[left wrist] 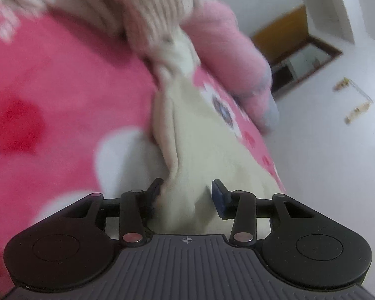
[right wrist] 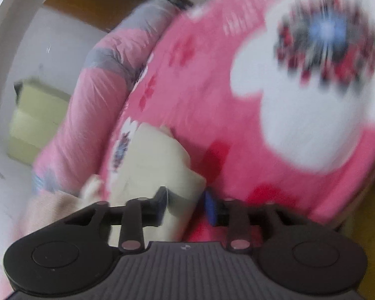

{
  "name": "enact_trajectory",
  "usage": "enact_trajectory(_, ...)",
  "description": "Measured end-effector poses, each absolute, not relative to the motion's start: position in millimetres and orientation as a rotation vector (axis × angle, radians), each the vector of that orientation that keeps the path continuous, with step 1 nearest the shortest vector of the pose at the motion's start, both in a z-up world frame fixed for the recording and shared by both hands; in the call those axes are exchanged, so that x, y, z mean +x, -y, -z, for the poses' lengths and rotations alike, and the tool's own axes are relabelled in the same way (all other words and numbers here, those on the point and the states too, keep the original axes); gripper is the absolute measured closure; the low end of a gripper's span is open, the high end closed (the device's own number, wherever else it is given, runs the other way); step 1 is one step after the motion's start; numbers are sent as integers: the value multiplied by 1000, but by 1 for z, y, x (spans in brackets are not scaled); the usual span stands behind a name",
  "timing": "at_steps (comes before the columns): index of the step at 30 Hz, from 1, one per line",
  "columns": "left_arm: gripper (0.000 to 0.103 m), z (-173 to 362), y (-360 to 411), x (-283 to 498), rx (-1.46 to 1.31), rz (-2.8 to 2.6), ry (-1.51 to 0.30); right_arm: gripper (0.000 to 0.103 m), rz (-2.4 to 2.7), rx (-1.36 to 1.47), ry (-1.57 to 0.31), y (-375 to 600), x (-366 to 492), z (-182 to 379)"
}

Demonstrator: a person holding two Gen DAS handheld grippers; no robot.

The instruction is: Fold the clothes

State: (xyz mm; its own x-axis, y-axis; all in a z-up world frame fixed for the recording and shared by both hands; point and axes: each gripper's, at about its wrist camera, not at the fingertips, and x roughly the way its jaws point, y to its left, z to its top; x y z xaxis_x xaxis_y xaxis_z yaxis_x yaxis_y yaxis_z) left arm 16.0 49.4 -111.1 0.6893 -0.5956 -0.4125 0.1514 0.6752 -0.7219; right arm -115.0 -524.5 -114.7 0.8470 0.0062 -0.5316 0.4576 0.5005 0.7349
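Observation:
A cream garment (left wrist: 202, 135) stretches from my left gripper (left wrist: 187, 190) up across the pink flowered blanket (left wrist: 50, 87) to its ribbed knitted part (left wrist: 147, 12) at the top. Bunched cloth fills the gap between the left jaws, and they are shut on it. In the right wrist view, another corner of the cream garment (right wrist: 152, 155) is pinched in my right gripper (right wrist: 186, 200), with the cloth lifted off the blanket (right wrist: 237, 125). A beige knitted piece (right wrist: 52, 205) hangs at the lower left. Both views are blurred.
A rolled pink and grey quilt (left wrist: 227, 50) lies along the far side of the bed; the right wrist view shows the quilt (right wrist: 92, 112) too. Beyond it are a white wall, a wooden door frame (left wrist: 282, 32) and a pale yellow cabinet (right wrist: 35, 125).

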Motion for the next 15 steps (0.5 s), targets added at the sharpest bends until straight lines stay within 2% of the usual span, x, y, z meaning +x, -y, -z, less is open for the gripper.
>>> enact_trajectory(1,56,102,-56,11,-689,435,-645,53,323,929,-503,518,-124,103)
enact_trajectory(5,51,60,-61,-4,-564,420,-485,53,342,476,-406,452,-131,57)
enact_trajectory(9,51,44,-1,3,-365,619,-473,54,181,65,-346,364,-104,38)
enact_trajectory(13,51,60,76,10,-72,660,-536,63,-55,-229,-389,262,-65,64)
enact_trajectory(15,51,81,98,19,17,601,-607,73,-119,-263,-451,243,-52,81)
